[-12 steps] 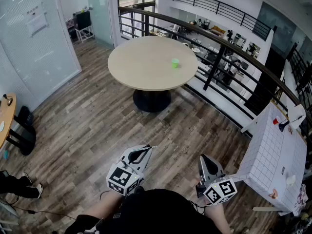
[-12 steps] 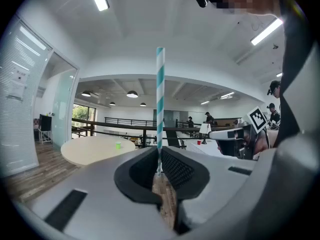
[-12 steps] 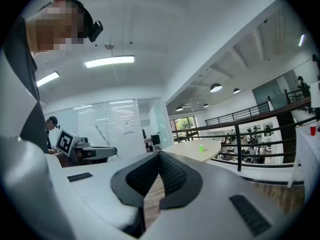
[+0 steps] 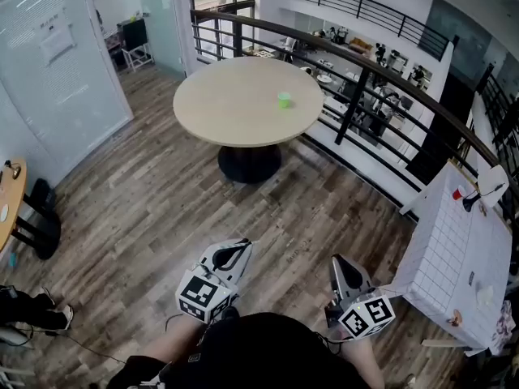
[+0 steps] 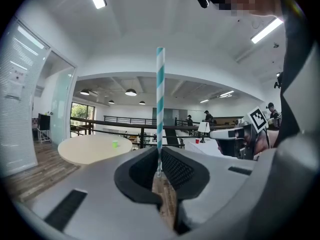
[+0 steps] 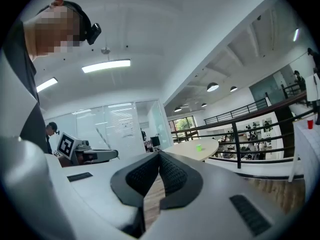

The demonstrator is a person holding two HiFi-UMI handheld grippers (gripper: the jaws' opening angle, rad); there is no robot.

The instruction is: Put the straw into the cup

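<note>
A small green cup [image 4: 284,100] stands on the round beige table [image 4: 231,108], far ahead across the wooden floor. In the left gripper view, a white and teal striped straw [image 5: 160,99] stands upright, and my left gripper [image 5: 159,151] is shut on its lower end. The cup [image 5: 115,144] shows small and distant to its left. In the head view, my left gripper [image 4: 242,248] and right gripper [image 4: 339,262] are held close to my body. The right gripper [image 6: 159,155] is shut with nothing in it, and the cup [image 6: 199,147] lies beyond it.
A dark metal railing [image 4: 365,67] curves behind the round table. To the right stands a white gridded table [image 4: 454,258] with a red cup [image 4: 456,194] on it. Glass walls [image 4: 57,71] line the left. Someone's shoes [image 4: 36,310] and another table's edge [image 4: 8,193] are at far left.
The head view has shifted slightly, so the round table and cup sit a little higher and further left. Both grippers keep the same place and grip.
</note>
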